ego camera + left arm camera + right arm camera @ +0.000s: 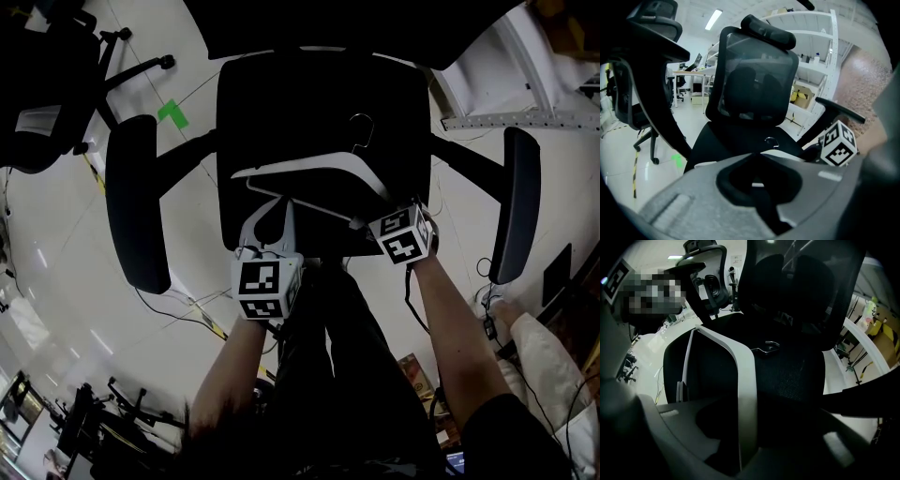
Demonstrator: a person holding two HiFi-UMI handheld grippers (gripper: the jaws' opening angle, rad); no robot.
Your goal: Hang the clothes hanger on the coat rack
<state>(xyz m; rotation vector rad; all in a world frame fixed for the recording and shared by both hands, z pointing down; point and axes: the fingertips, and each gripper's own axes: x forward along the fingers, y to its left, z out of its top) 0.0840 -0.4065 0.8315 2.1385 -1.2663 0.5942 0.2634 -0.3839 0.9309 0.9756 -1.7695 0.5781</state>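
Note:
A white clothes hanger [309, 169] with a metal hook [361, 127] lies flat on the black seat [281, 94] of an office chair. My left gripper [279, 202] reaches its near side, with the tips closed together on the thin lower bar. In the left gripper view the jaws meet at my left gripper [757, 157], with white hanger parts [787, 153] just beyond. My right gripper [367, 223] stands over the hanger's right end. In the right gripper view the hanger's arm [740, 371] runs down between the jaws of my right gripper [757, 413], against the left one, with a dark gap on its right. No coat rack is in view.
The chair's armrests [136, 202] [520, 202] flank the seat, and its mesh backrest [754, 79] rises behind. Another black chair [37, 84] stands at the far left, near green tape [173, 114] on the pale floor. White shelving [525, 84] is at the upper right. Cables [178, 305] trail on the floor.

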